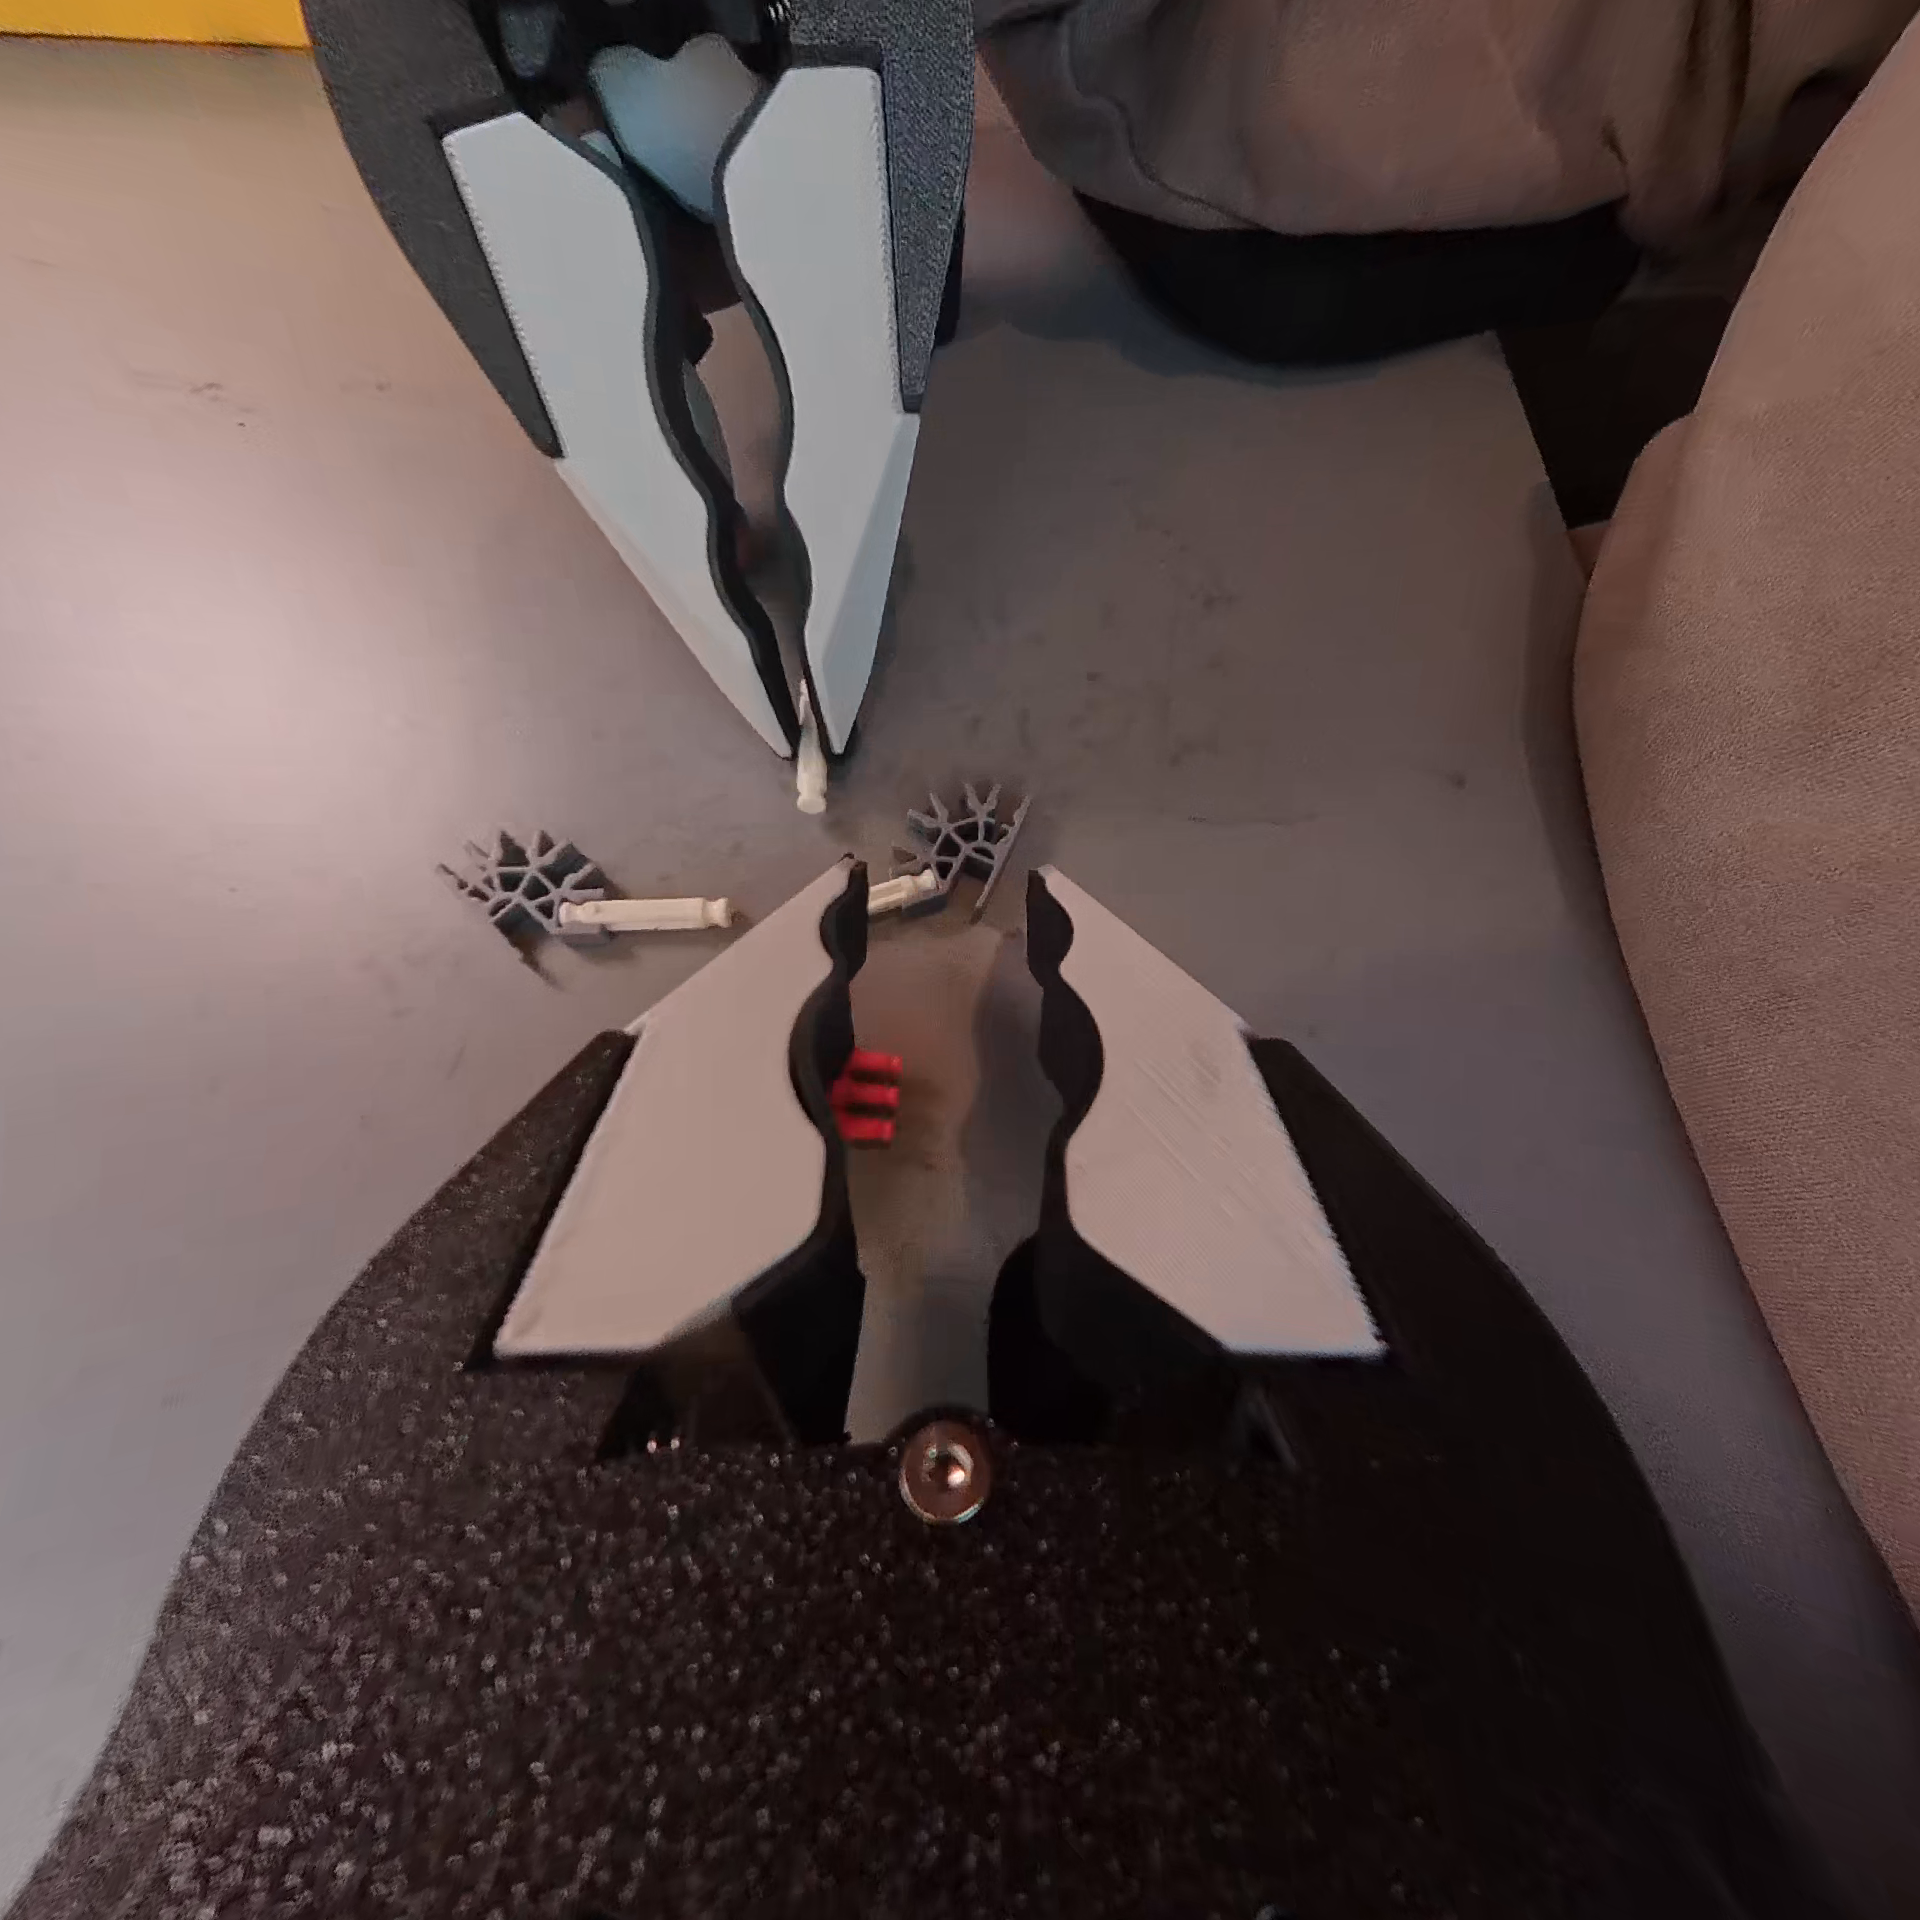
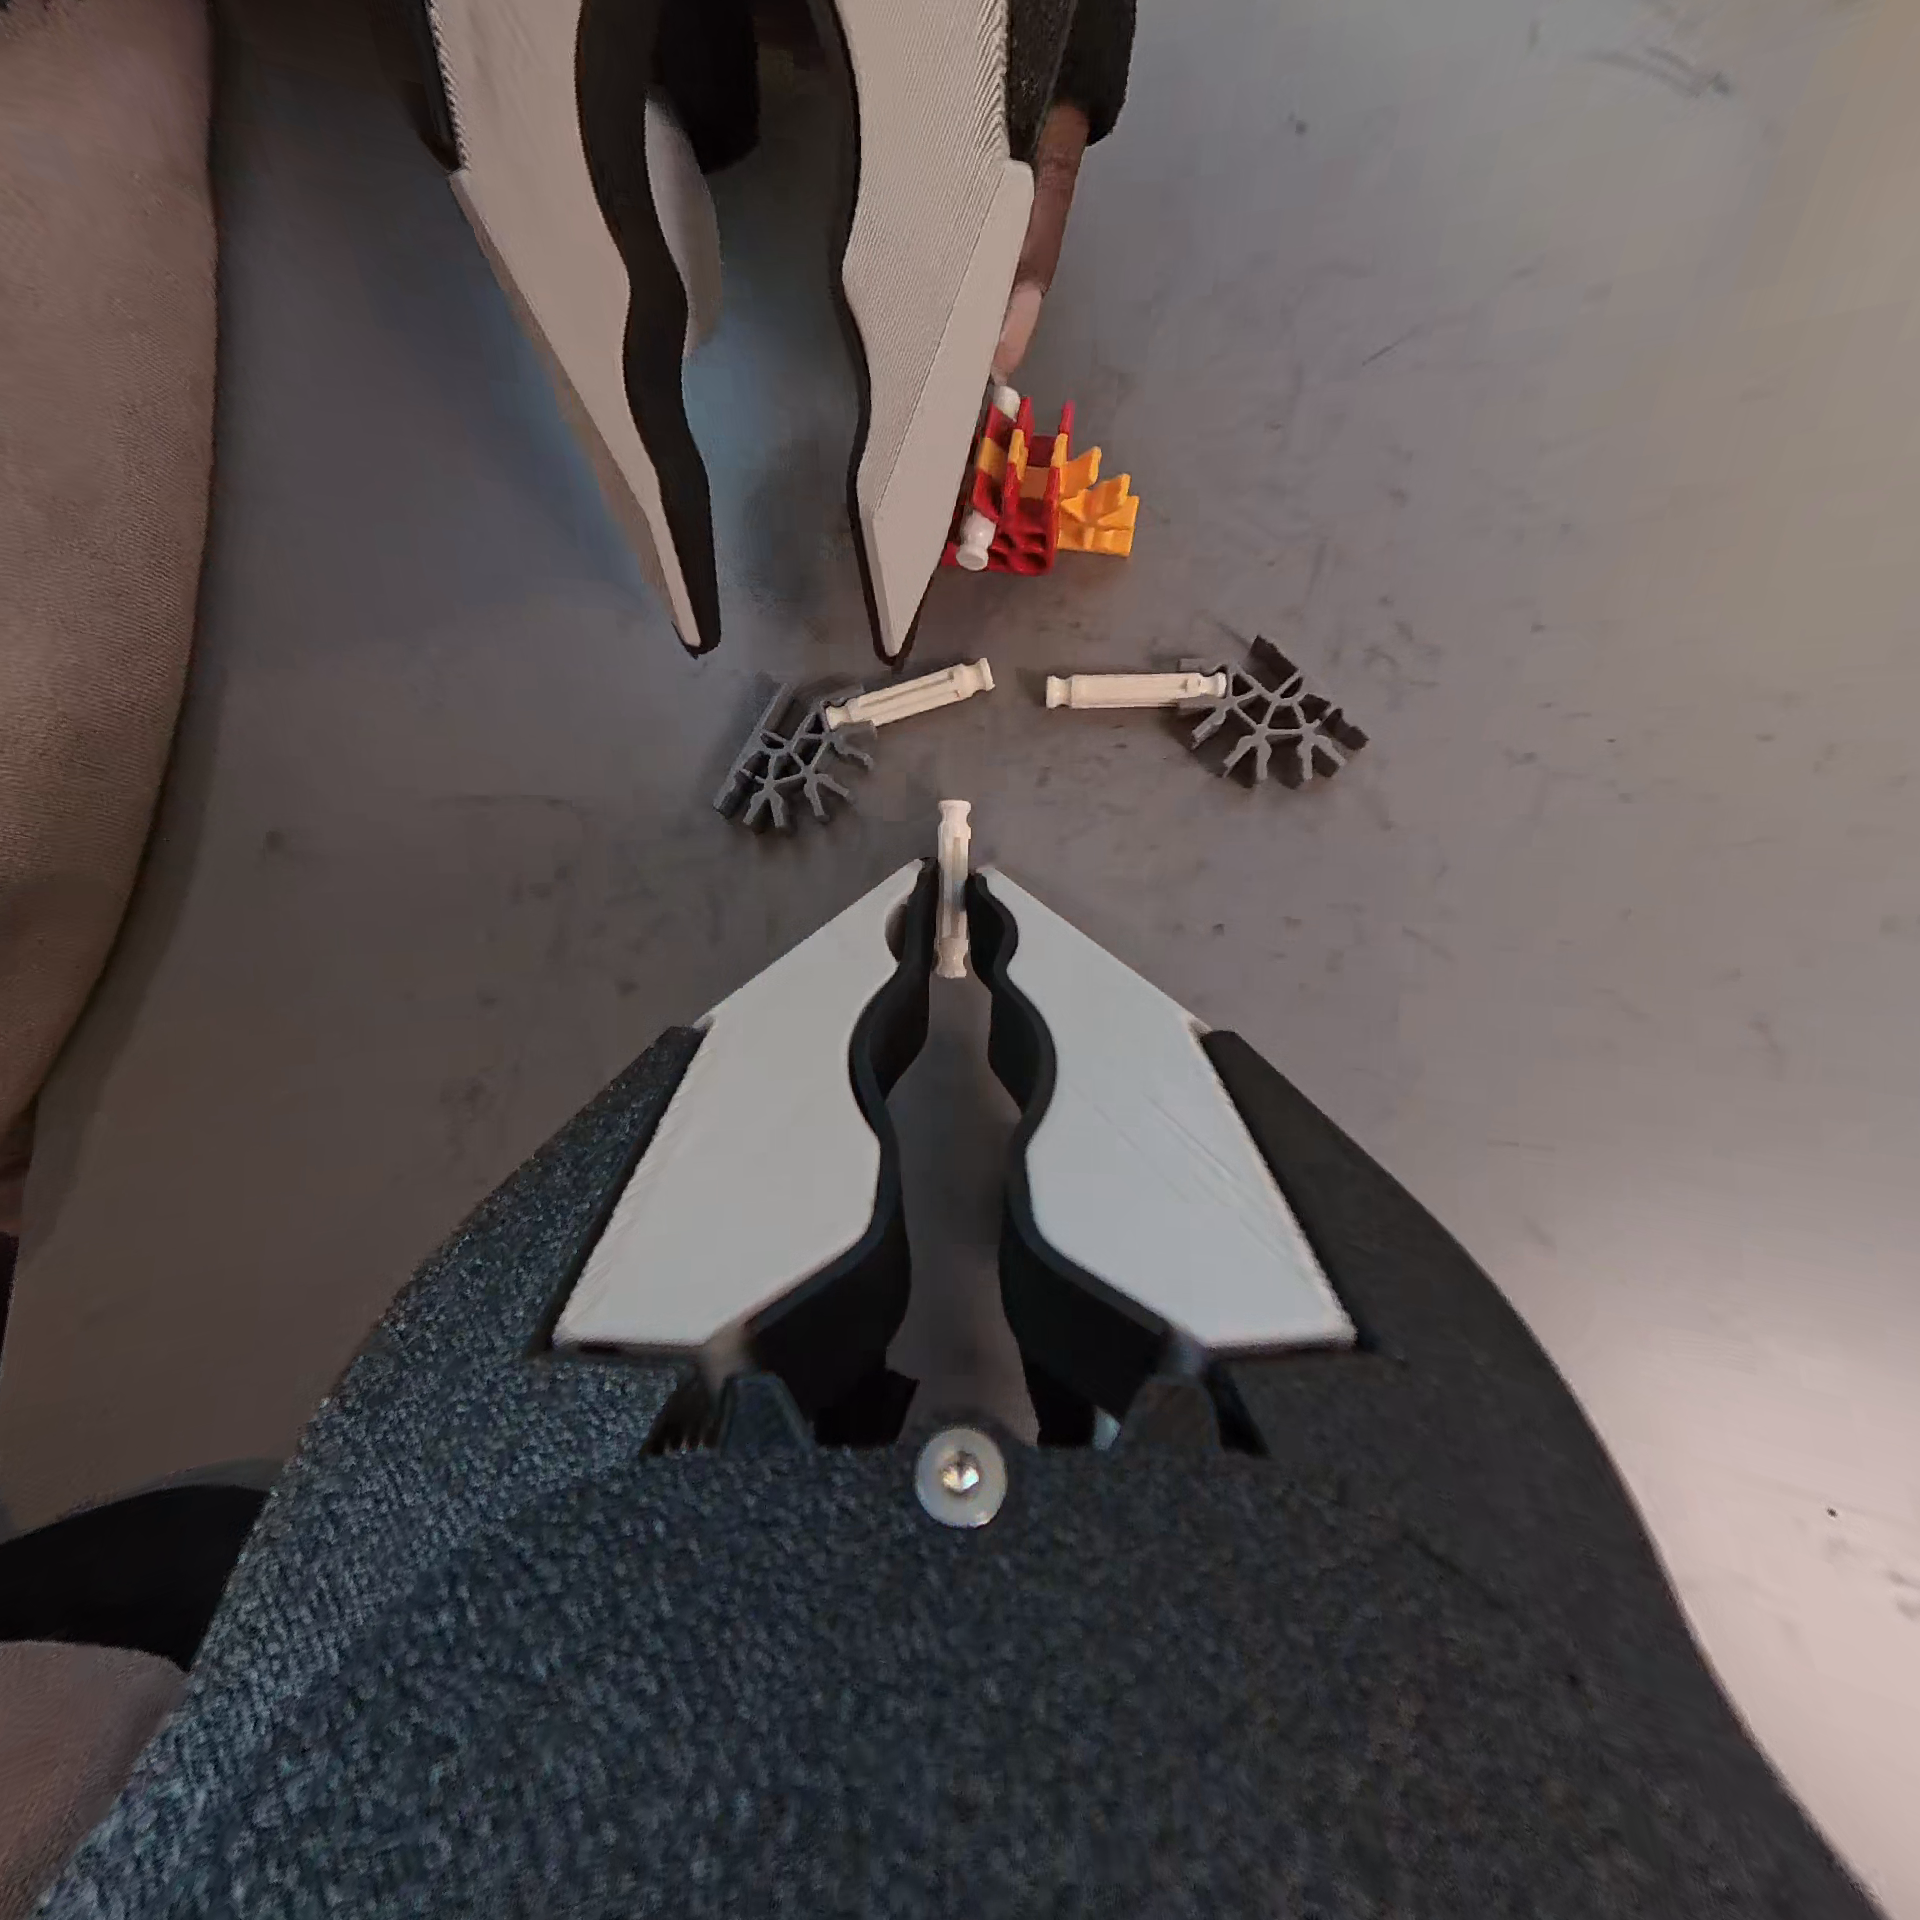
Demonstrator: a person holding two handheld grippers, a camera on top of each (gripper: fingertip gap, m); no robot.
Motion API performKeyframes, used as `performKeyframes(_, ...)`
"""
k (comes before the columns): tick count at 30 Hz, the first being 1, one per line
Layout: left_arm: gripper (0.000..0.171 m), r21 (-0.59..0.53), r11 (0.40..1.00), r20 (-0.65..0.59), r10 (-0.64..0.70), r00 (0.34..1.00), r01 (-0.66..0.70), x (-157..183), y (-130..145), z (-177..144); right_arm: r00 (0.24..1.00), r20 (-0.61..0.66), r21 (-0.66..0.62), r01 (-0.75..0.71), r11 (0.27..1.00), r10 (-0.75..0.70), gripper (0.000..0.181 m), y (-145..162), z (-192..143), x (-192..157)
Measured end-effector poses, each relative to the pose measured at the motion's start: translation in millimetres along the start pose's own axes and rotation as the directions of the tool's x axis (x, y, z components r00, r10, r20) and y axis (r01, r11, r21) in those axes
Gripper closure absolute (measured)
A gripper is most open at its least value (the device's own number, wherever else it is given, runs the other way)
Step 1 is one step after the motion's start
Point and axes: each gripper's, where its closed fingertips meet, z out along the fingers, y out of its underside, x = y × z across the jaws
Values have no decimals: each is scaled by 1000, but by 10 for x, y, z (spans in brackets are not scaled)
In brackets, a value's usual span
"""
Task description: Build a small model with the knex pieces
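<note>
The right tool (image 2: 948, 873) has its 2 fingers pressed together on a short white rod (image 2: 953, 831), which pokes forward past the tips, low over the grey counter (image 2: 1455, 935). Taking that rod as the landmark: just beyond it and to one side lies a grey snowflake-shaped connector (image 2: 795, 764) with a white rod (image 2: 914, 694) already plugged into it, and to the other side a second grey connector (image 2: 1273, 722) with its own white rod (image 2: 1132, 689) plugged in. The 2 free rod ends point toward each other with a small gap between them, directly ahead of the held rod's tip. The left tool (image 1: 945, 878) stands spread, with nothing between its fingers; in its own view its tips are just beside the nearer grey connector (image 1: 961, 836), with one rod end partly hidden behind a finger. Farther from the held rod, behind the left tool, sits a small cluster of red and yellow connectors (image 2: 1044, 494) with white rods through it, already joined. So 2 connector-and-rod pairs and the coloured cluster are built, while the pinched rod is in nothing yet. A brown padded edge (image 1: 1766, 727) borders the counter.
</note>
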Motion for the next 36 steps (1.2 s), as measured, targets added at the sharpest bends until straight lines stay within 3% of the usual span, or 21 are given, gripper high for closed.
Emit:
performKeyframes(7, 138, -73, 988, 105, 147, 984, -139, -47, -36, 115, 998, -44, -44, 47, 998, -49, 178, -6, 23, -13)
performKeyframes(20, 148, -238, 945, -2, 229, 973, -223, -2, 66, 179, 999, -15, -33, 34, 999, -34, 171, -6, 18, -47)
performKeyframes(24, 150, -213, 947, 19, 249, 968, -240, -1, 62, 172, 999, -37, -9, 33, 999, -34, 156, -45, -19, -11)
performKeyframes(30, 170, -87, 975, 97, 213, 972, -205, -66, 12, 13, 1000, 24, 163, 0, 987, -4, 147, -294, -214, -82)
performKeyframes(36, 169, -39, 989, 115, 148, 982, -144, -142, 10, -113, 999, 11, 89, 34, 995, -35, 141, -274, -37, -134)
